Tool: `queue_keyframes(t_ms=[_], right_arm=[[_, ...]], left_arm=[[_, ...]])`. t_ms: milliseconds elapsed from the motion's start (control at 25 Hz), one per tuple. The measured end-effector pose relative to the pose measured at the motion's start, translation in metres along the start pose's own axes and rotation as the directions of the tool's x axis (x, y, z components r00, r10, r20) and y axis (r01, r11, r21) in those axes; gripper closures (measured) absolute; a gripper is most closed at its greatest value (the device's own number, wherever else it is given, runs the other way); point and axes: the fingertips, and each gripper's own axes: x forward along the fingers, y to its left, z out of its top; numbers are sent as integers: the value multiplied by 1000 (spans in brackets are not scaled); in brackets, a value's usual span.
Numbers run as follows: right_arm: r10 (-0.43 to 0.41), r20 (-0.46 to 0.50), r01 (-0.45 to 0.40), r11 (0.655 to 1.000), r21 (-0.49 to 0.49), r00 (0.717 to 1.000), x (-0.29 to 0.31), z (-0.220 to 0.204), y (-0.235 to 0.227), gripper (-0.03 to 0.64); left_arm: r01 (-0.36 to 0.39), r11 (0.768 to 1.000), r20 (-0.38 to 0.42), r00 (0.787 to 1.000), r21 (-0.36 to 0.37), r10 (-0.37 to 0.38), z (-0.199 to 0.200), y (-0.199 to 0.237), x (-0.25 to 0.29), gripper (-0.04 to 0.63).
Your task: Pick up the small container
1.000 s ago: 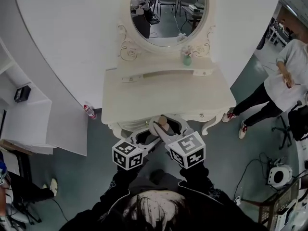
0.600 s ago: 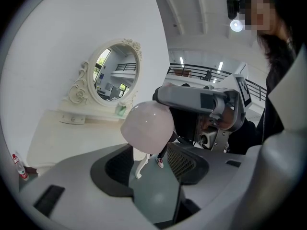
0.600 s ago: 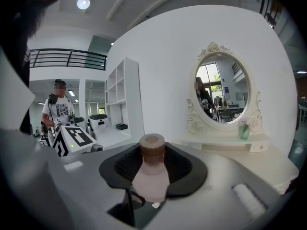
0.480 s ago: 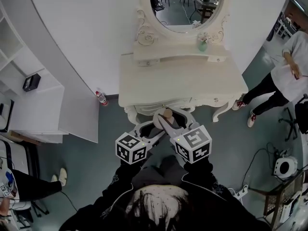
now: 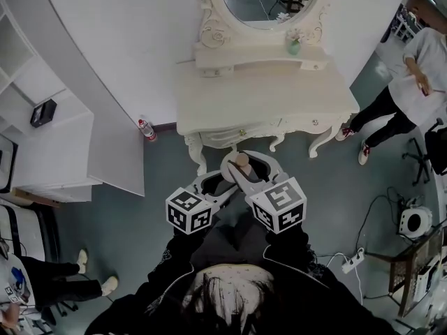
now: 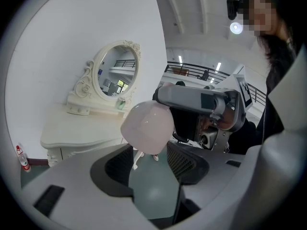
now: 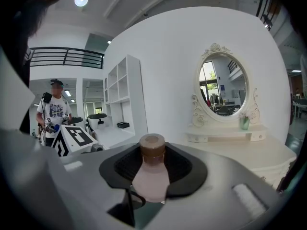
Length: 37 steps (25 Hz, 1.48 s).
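- Since a second ago we have backed away from the counter [image 5: 265, 100]. The left claw [image 6: 152, 167] and the right claw [image 7: 153, 166], which were at its front edge then, now hang over the floor [image 5: 335, 194], well apart from it. The small container [image 6: 147, 127] has come away with them.
- Our biggest worry is that floor. It looks hard, and the container is in the air above it with nothing beneath, so any slackening of the grip would likely mean a drop and perhaps a crack.
- The right claw holds the container by its body. Its jaws stand wide because the body is broad, with one of the pads [image 7: 125, 166] on each flank. That wall is curved and smooth, so we judge it could swivel or slide out if we swing or tilt the claw sharply.
- The left claw holds nothing. Its jaws stand apart, and the container's rounded base sits just ahead of them. A careless nudge from this claw could lever the container out of the other's hold.
- The counter is cream-painted, with curved legs, a scalloped front edge and an oval mirror [image 5: 269, 2] in a scrolled frame.
- Both claws have matte grey shells, and their dark pads carry a fine mesh-like texture that should help the grip.
- The container is pale pink and glossy, bulbous below and narrowing to a short neck.
- Its cap [image 7: 152, 146] is brown, round and flat-topped. We cannot tell how firmly it sits.
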Motion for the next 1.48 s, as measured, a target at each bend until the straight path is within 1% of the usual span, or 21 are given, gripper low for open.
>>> queue_keyframes(t_ms=[280, 720, 920, 1120, 1480], right_arm=[[-17, -11, 17, 1000, 4, 1000, -6, -13, 19, 469], [-25, -12, 25, 1000, -10, 1000, -5, -18, 30, 469], [-23, -19, 22, 1000, -21, 1000, 1, -18, 29, 469], [-25, -21, 24, 999, -24, 999, 3, -19, 27, 469], [-17, -14, 17, 999, -42, 1000, 15, -11, 23, 469]], left_arm=[[18, 1000, -9, 1000, -5, -18, -18, -6, -15, 382], [26, 1000, -2, 1000, -1, -26, -25, -6, -23, 382], [24, 1000, 10, 1000, -7, -24, -23, 0, -22, 382], [26, 1000, 4, 1000, -3, -26, -24, 2, -19, 382], [12, 1000, 17, 1000, 6, -12, -14, 15, -17, 382]])
